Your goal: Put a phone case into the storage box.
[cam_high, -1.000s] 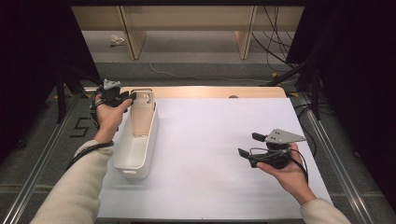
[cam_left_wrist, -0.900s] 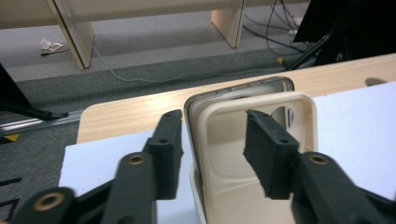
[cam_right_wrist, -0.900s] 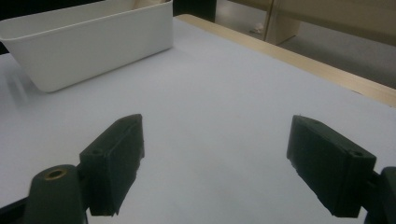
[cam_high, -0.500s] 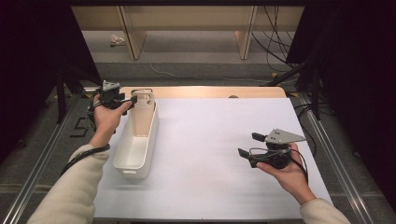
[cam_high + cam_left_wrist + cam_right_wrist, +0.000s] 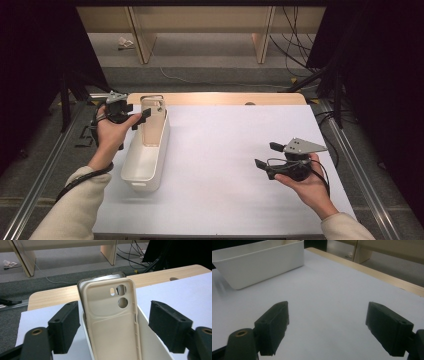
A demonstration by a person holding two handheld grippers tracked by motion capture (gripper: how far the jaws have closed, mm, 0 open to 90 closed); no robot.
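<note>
While the beige phone case [image 5: 112,315] is stood upright in the far end of the white bin [image 5: 147,155], leaning against the bin's end wall with its camera cut-outs uppermost, it is flanked by the jaws of the left hand-held gripper [image 5: 113,325], which are seen released. These jaws have just been opening; the case is seen between them, but a clear gap is left on either side and the pads are not pressed on it. In the high view the left hand-held gripper [image 5: 142,117] is held just beside the bin's far left corner. The right hand-held gripper [image 5: 265,156] is held well apart from the bin, to its right, above the white counter [image 5: 225,150], with its jaws spread wide and nothing grasped between them.
</note>
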